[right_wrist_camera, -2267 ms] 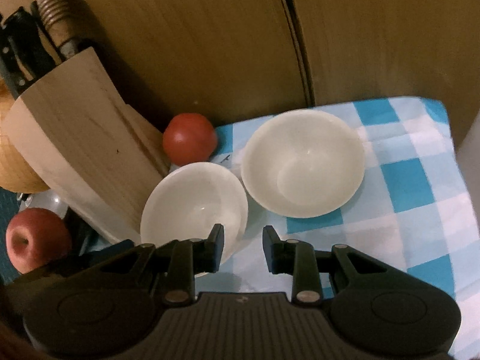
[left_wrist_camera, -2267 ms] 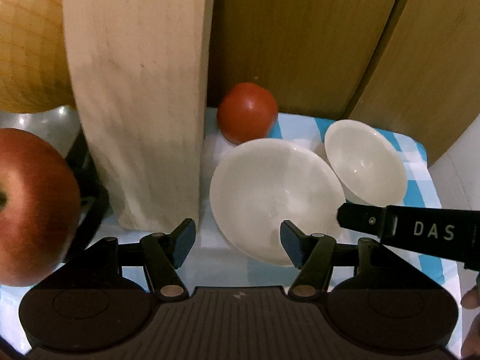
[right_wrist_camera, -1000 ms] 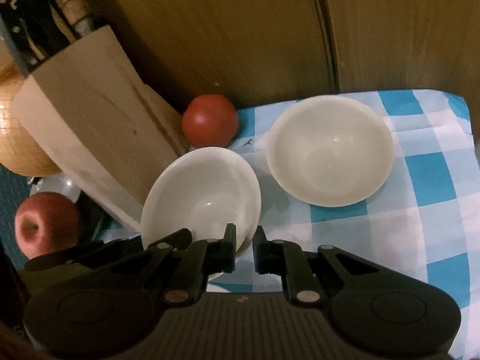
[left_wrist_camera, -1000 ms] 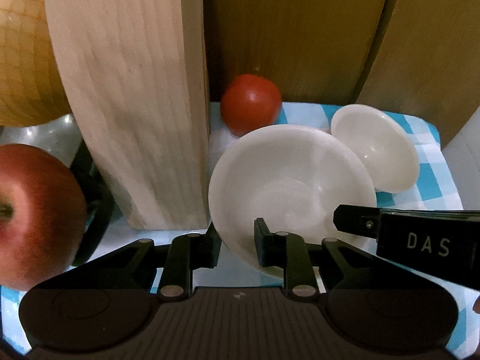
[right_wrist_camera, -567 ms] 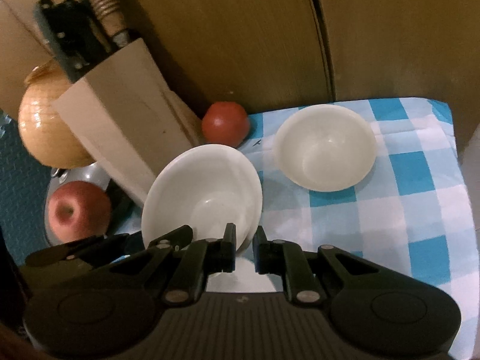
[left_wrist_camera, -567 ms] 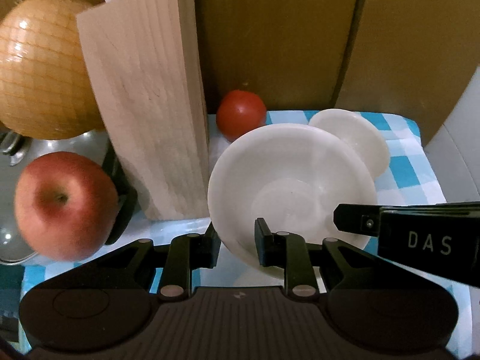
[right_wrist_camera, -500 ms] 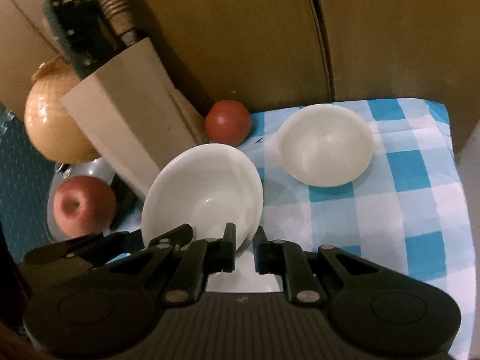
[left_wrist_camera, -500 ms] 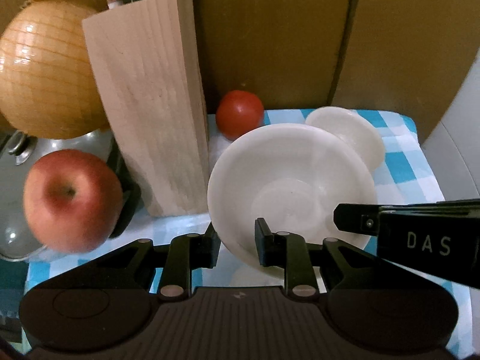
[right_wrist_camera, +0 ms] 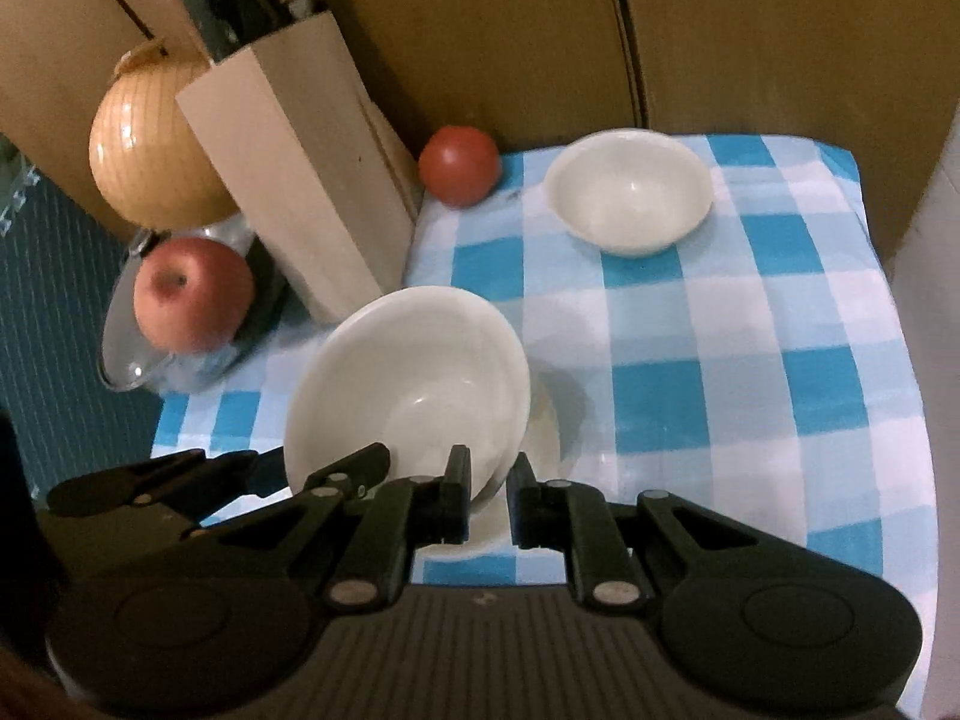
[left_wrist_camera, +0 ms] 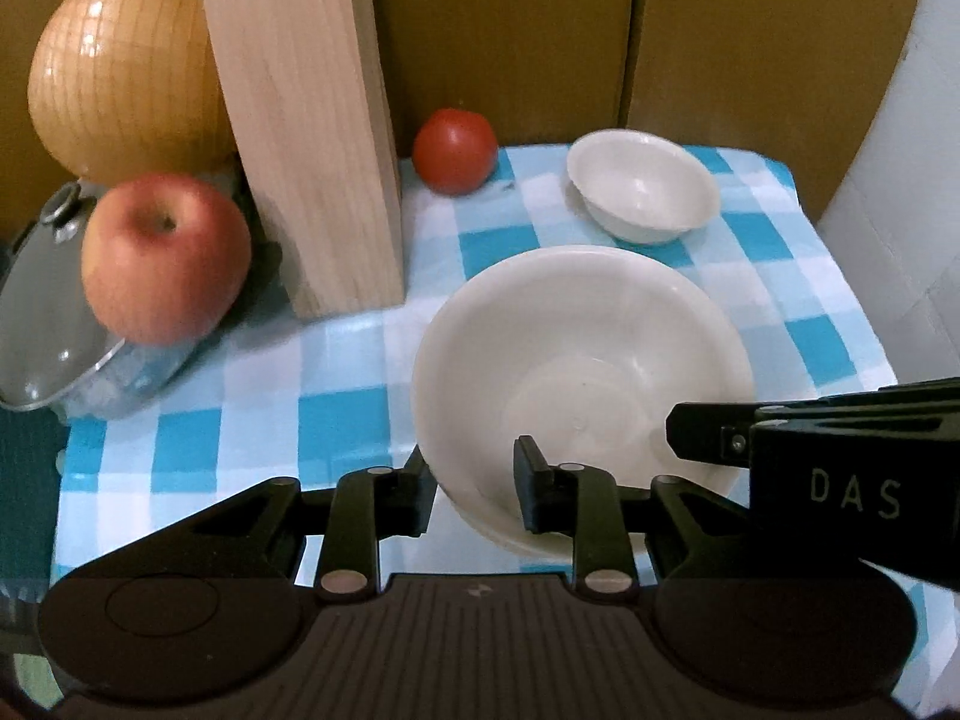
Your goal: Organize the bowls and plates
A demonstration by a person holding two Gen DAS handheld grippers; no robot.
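Jaws of both the left gripper and right gripper clamp the large bowl's rim, the left's just easing slightly wider; the small bowl sits beyond it.

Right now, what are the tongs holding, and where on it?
Both hold the large white bowl by its near rim: right tongs shut on it; left tongs have just been opening, rim between them.

Both wrist views look steeply down, close, sharing the checked cloth and far small bowl.
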